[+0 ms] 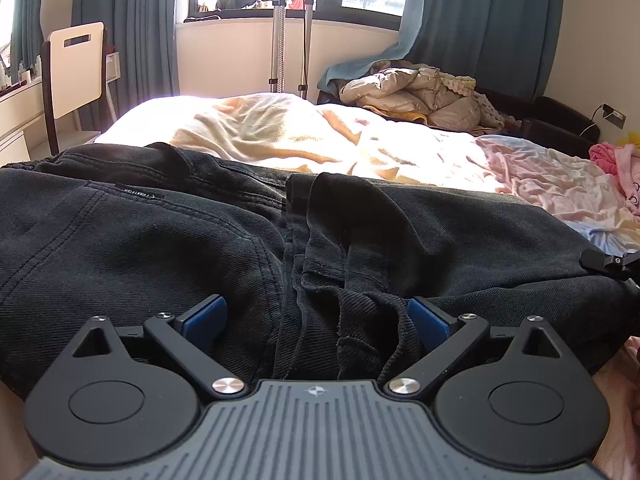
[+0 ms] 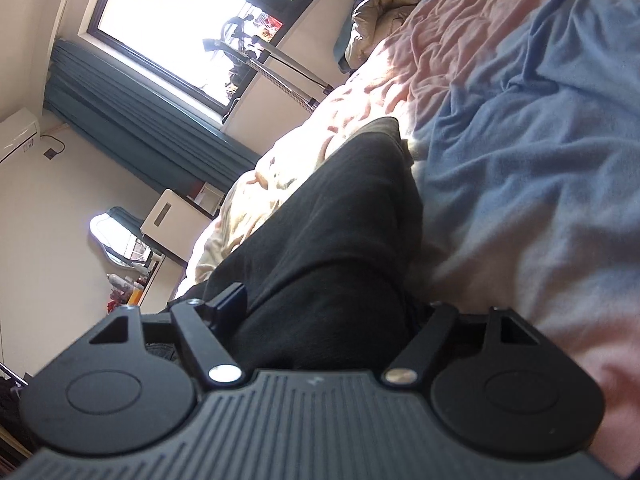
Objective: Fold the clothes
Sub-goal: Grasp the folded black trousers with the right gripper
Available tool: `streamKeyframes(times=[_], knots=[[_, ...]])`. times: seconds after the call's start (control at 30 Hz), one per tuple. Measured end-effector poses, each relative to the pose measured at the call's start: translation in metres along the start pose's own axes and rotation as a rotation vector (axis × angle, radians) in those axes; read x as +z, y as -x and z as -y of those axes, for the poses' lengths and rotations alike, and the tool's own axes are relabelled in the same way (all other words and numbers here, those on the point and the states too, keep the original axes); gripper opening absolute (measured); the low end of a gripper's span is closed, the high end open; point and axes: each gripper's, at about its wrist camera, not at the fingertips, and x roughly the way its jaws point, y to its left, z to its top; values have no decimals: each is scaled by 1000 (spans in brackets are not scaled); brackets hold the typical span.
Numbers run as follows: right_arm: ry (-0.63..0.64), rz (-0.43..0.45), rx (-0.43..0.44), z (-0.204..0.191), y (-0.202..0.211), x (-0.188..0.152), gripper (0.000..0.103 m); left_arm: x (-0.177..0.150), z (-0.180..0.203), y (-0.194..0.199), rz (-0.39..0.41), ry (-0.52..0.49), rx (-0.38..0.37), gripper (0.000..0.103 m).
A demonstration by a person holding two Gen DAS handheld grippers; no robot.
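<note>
Two grippers work one pair of black jeans (image 1: 168,240) spread across the bed (image 1: 420,152). On the left gripper (image 1: 316,316) the fingers (image 1: 208,316) stand wide, a bunched denim fold between them. On the right gripper (image 2: 332,320) the fingers (image 2: 232,304) straddle a thick dark fold of the jeans (image 2: 340,240) — touching or not, I cannot tell. One beige puffer jacket (image 1: 416,92) lies heaped beyond.

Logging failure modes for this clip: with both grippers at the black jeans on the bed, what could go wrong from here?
1. The left gripper stands wide open around bunched layers of the black jeans; closing may catch only some layers.
2. The right gripper straddles a thick roll of denim, so the fold could slip out when lifted.
3. The bedsheet is rumpled, so it may get pinched too.
</note>
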Motion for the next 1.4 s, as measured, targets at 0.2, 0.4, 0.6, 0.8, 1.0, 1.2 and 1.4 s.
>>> streamKeyframes(times=[0.2,0.4,0.6,0.8,1.0,1.2,1.4], knots=[[-37,40,97,-8,5,5,82,0,1,-1,-2,-1,8,98],[-61,-7,14,7,-3,1,80,1,5,-1,-3,-5,21,98],[-74,-6,-24,12,-4,-2,68,1,6,-1,-2,-5,26,98],[-63,-7,-52,10,-4,-2,61,1,6,0,-1,-4,28,98],[-53,-2,-74,4,-2,-1,45,2,7,0,4,-6,30,98],[-38,8,-82,-4,1,1,31,2,5,2,6,35,27,98],[9,61,-52,-28,15,9,22,2,7,5,21,58,12,98]])
